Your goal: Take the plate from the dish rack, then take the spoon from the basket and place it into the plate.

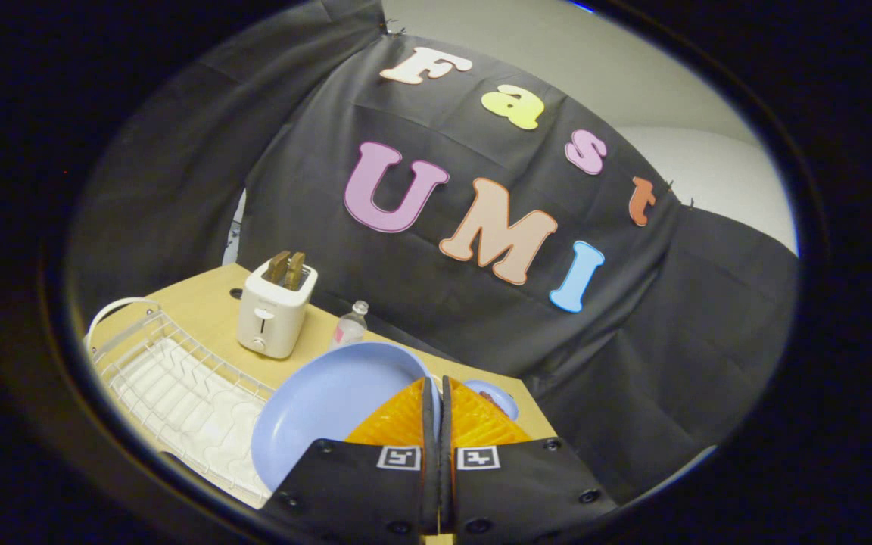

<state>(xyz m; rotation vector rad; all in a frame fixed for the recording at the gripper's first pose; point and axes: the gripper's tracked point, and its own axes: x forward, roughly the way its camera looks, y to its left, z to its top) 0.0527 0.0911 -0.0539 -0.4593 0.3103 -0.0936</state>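
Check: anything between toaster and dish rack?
Gripper view: bare tabletop between toaster and dish rack. Tool shut on plate.

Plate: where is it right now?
In the gripper view, the plate is clamped at its rim in the shut claw, lifted beside the dish rack, toaster beyond.

Plate [322, 409] pale blue; toaster [275, 314] white; dish rack [179, 386] white wire.

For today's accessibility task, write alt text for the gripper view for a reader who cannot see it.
The tool is shut on the rim of a blue plate, holding it lifted beside a white dish rack on a wooden table. Beyond stand a white toaster and a small bottle.
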